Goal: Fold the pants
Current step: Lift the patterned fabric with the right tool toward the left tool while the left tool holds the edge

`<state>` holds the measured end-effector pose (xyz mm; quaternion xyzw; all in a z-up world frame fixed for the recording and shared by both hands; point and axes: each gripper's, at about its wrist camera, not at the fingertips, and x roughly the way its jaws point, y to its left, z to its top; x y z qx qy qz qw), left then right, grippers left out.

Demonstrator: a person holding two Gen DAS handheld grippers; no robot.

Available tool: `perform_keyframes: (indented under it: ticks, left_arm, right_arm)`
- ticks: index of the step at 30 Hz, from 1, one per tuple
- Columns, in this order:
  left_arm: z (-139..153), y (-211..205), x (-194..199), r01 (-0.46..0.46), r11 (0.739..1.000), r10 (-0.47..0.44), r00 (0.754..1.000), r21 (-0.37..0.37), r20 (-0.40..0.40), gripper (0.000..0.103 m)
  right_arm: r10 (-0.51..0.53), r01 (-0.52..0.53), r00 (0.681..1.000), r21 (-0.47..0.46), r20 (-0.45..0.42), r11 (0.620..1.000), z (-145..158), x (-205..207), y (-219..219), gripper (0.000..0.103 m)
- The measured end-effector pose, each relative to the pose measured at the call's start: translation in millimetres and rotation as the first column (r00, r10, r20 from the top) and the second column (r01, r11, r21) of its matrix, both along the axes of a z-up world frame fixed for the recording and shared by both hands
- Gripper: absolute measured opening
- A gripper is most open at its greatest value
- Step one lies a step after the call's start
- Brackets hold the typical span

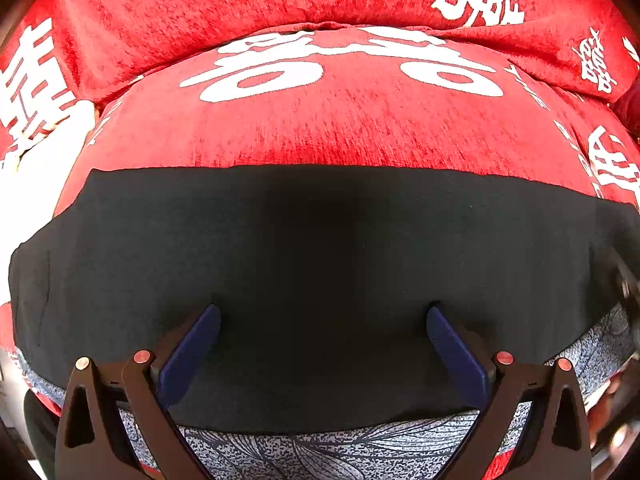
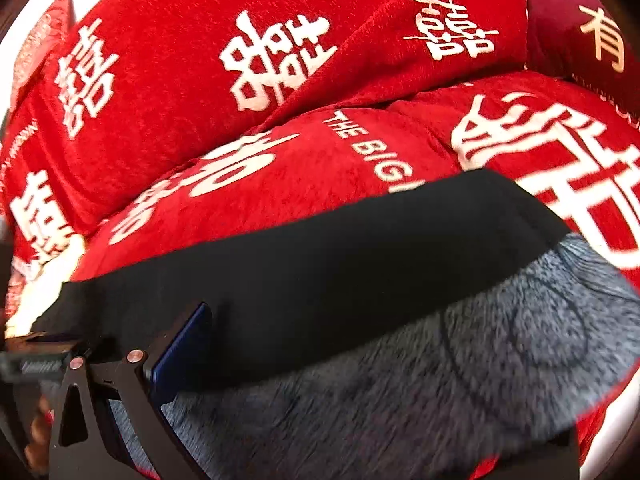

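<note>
Pants (image 1: 320, 264) lie lengthwise left-right; left gripper (image 1: 324, 320) jaws wide, right gripper (image 2: 304, 344) unclear.

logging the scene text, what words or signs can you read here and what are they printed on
"THE BIG": white letters on the red sofa cover; the rest is hidden behind the black pants.
"囍": big white double-happiness sign, repeated over the red back cushion.
"有": pale character on the dark red pillow.
Small white letters at the top edge of both views: cut off, unreadable.
Grey patterned cloth: no text.
</note>
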<state>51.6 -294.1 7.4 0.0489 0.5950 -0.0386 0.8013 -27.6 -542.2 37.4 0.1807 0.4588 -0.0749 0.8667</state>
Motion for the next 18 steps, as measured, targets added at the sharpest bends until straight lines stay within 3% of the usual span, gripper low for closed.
perform_keyframes:
  ticks: [1, 2, 3, 6, 10, 14, 18]
  left_arm:
    - [-0.1, -0.1, 0.3, 0.003, 1.000, -0.003, 1.000, 0.000, -0.001, 0.103]
    - [-0.2, -0.4, 0.5, 0.005, 1.000, -0.005, 1.000, 0.001, 0.000, 0.103]
    - [-0.5, -1.5, 0.4, 0.006, 1.000, -0.006, 1.000, 0.008, 0.003, 0.103]
    - [-0.5, -7.1, -0.1, 0.009, 0.999, -0.010, 1.000, 0.044, 0.024, 0.103]
    - [2.8, -10.7, 2.3, 0.041, 0.997, -0.042, 0.999, 0.071, 0.021, 0.103]
    - [16.3, 21.7, 10.2, -0.001, 0.999, -0.001, 1.000, -0.049, -0.030, 0.103]
    - [43.3, 73.6, 11.5, -0.054, 0.993, 0.058, 0.998, -0.106, 0.036, 0.103]
  right_arm:
    - [-0.006, 0.005, 1.000, -0.013, -0.021, 1.000, 3.1, 0.4, -2.0, 0.044]
    - [-0.010, 0.010, 1.000, -0.002, -0.028, 1.000, 8.1, -1.9, -5.0, 0.031]
    - [-0.014, 0.015, 1.000, 0.009, -0.014, 1.000, 16.1, -7.2, -5.7, 0.025]
    - [0.005, -0.006, 1.000, -0.140, -0.004, 0.990, 40.9, -14.9, 18.3, 0.024]
    - [0.033, -0.023, 0.999, -0.320, 0.026, 0.947, 76.4, -11.9, 60.3, 0.023]
    - [0.076, -0.058, 0.997, -0.429, 0.026, 0.902, 102.8, -3.7, 101.7, 0.022]
    - [0.111, -0.085, 0.994, -0.521, 0.017, 0.849, 113.3, 1.1, 148.7, 0.022]
